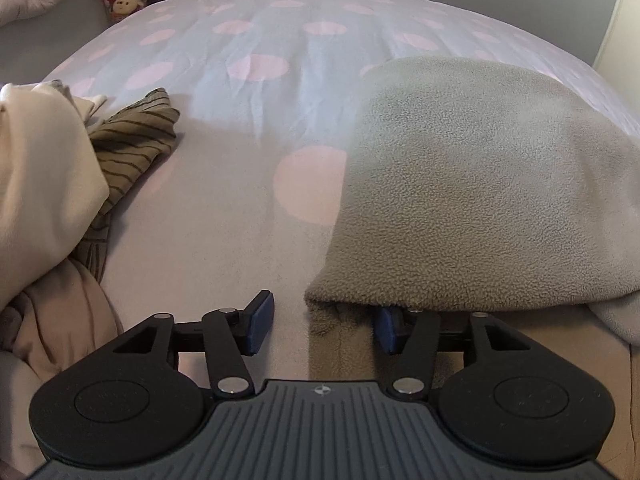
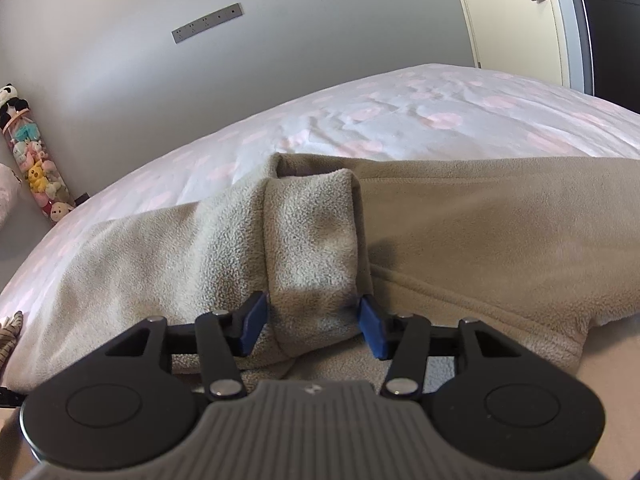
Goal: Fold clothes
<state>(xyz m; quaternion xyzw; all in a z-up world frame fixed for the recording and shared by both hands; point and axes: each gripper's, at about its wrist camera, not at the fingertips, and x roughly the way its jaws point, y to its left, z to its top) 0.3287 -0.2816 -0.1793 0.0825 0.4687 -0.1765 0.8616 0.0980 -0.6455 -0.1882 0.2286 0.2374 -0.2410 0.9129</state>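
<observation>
Your right gripper [image 2: 312,326] has its fingers apart, straddling the fleece [image 2: 312,236] fold; left gripper [image 1: 324,326], fingers apart, sits at its near-left corner.

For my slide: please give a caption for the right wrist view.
Right gripper straddling a bunched fold of grey fleece garment on a dotted bed cover.
</observation>
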